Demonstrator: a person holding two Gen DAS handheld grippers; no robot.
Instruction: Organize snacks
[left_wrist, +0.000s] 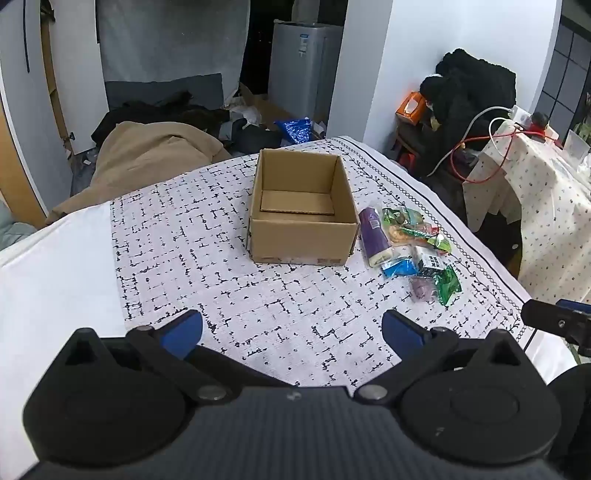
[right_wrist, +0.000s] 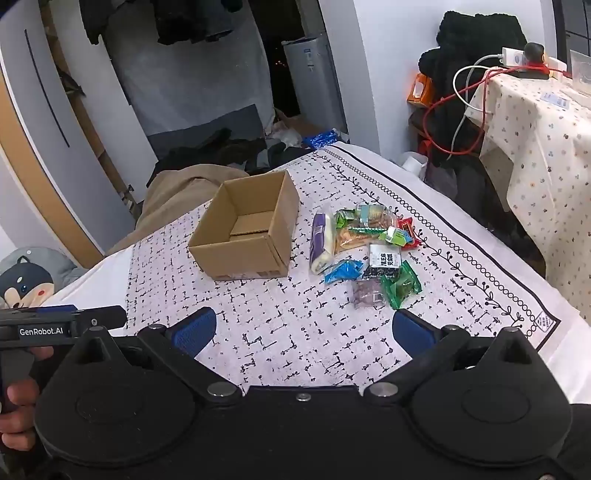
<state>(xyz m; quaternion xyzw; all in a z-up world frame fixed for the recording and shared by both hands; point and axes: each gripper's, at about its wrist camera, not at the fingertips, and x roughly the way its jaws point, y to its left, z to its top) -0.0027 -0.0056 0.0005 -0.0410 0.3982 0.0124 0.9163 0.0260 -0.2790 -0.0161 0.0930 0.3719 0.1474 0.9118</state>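
Snacks (right_wrist: 365, 251) lie heaped just right of the empty cardboard box (right_wrist: 247, 236), probably staged for loading. Your left gripper (left_wrist: 291, 328) and right gripper (right_wrist: 303, 328) hover nearer you, jaws spread, holding nothing.

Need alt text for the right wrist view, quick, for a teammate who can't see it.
Open right hand-held gripper hovers over a patterned cloth, empty; ahead, an empty cardboard box stands beside a pile of snack packets. The left hand-held gripper shows at left.
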